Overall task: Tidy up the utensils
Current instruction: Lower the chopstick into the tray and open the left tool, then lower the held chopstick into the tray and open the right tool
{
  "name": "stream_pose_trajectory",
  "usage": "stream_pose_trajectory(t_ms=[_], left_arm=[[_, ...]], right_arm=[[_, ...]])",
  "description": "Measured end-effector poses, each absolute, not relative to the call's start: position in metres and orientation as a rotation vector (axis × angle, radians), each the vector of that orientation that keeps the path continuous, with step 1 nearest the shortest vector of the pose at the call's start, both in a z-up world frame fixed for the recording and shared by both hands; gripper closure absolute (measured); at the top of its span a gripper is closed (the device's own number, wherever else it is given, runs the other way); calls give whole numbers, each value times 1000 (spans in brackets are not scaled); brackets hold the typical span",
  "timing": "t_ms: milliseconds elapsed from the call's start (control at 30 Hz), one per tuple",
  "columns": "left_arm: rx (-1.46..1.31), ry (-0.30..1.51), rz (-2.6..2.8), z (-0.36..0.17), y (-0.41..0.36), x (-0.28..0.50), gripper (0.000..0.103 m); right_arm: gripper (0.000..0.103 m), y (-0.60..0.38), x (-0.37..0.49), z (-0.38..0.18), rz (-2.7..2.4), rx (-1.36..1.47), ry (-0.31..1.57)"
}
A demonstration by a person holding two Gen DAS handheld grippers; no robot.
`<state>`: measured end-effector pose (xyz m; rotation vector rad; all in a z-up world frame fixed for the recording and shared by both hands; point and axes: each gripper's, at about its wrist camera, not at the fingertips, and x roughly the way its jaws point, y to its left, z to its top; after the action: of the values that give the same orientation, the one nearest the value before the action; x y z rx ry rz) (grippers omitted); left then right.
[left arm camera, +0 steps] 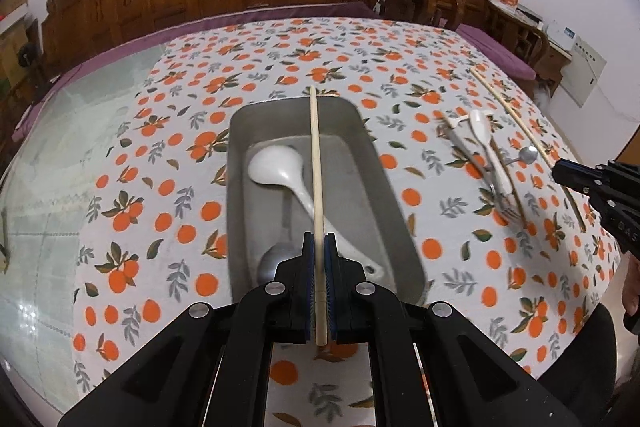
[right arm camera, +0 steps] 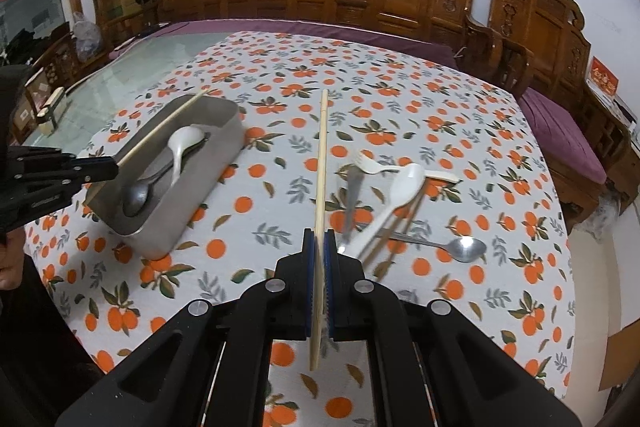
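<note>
Left gripper (left arm camera: 319,247) clamped on chopstick (left arm camera: 316,163), metal tray (left arm camera: 400,211) directly beneath its tips; right gripper (right arm camera: 319,243) clamped on second chopstick (right arm camera: 321,163), loose utensils (right arm camera: 400,195) just right of it.

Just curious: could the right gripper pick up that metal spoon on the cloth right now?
Probably not yet: the right gripper is shut on a chopstick. The metal spoon lies uncovered nearby.
</note>
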<state>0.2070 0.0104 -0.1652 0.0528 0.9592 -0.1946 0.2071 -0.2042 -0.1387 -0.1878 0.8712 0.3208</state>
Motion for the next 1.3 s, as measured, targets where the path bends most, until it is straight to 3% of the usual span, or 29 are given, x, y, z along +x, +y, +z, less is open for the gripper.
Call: stream_pose_trajectory(t_ms=[1133,1233,1300], left_arm=[[-35,935,-228,-171,47,224,98],[-32,911,-201,-164,56,223,97],[-32,896,-184,-161,61,222,89]], right_arm=[[97,-109,211,-136,496,-164,881],[97,-97,216,-138,509,-155,885],[97,-91,219,-140,517,-145,892]])
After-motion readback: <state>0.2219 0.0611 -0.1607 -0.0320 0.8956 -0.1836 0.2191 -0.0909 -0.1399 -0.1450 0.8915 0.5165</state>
